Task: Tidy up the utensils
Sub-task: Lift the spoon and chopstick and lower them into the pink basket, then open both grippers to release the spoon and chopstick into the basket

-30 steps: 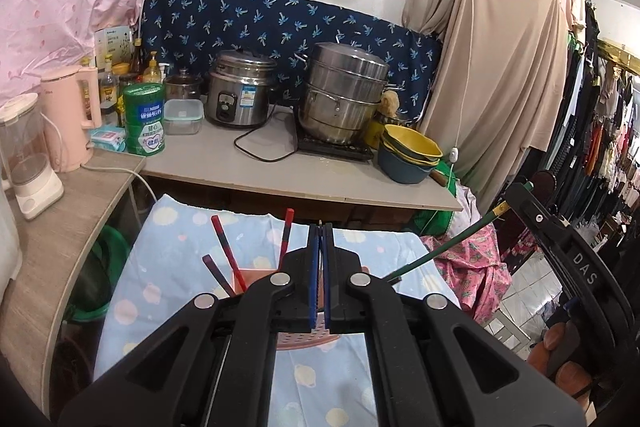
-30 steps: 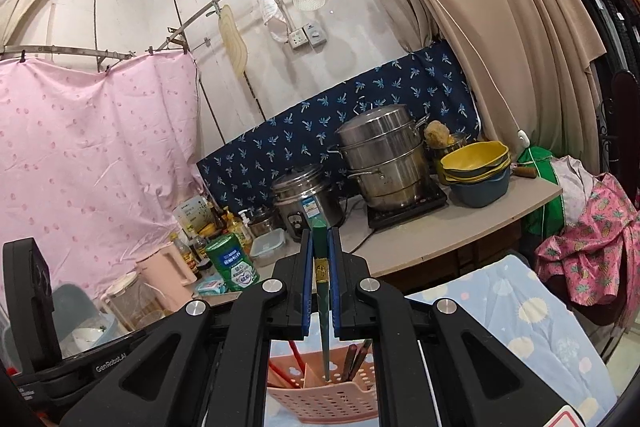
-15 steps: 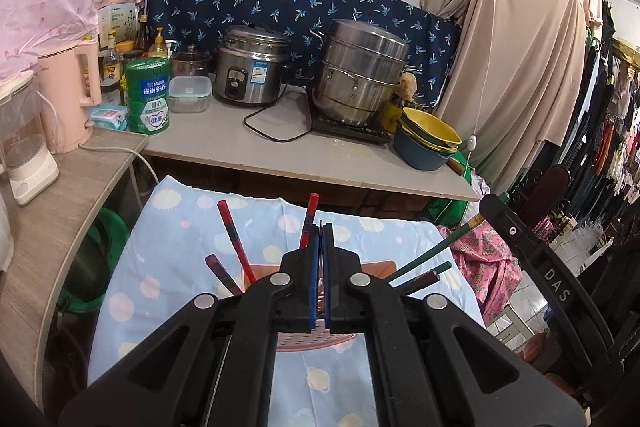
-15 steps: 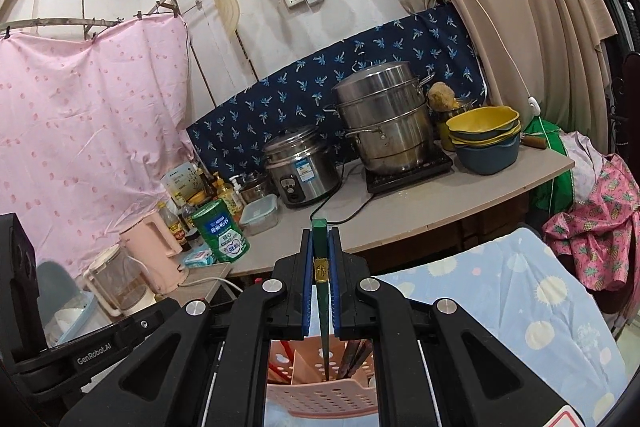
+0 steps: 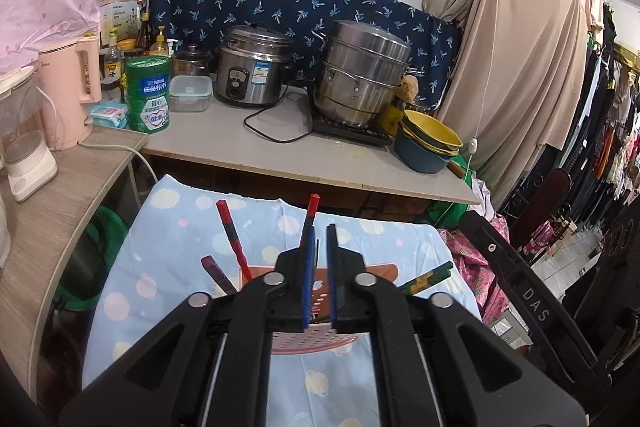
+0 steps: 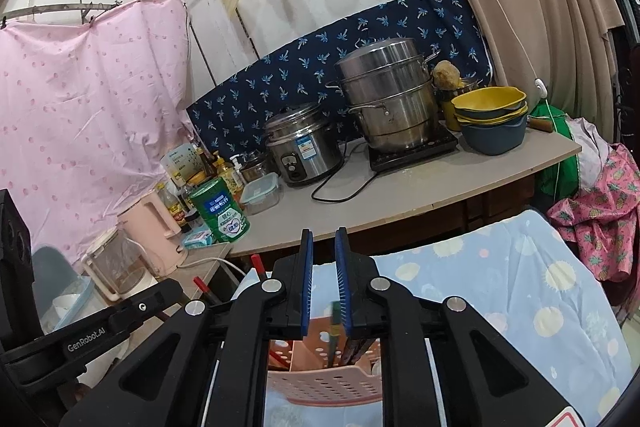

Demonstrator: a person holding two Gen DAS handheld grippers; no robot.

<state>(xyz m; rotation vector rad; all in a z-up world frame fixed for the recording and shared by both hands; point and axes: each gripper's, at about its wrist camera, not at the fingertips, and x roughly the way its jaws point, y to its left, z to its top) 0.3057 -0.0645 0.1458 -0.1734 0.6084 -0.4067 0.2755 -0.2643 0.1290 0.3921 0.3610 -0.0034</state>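
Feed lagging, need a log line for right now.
left gripper: open, empty | right gripper: open, empty | green chopstick: in pink utensil basket

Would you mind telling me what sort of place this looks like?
Probably a makeshift home kitchen corner: a rice cooker and a stacked steamer pot stand on a countertop, with clothes hanging on the right.

Steel steamer pot (image 5: 360, 75) upper centre, rice cooker (image 5: 250, 67) left of it. Green tin (image 5: 148, 95) and pink kettle (image 5: 70, 91) far left. Stacked bowls (image 5: 430, 143) right.
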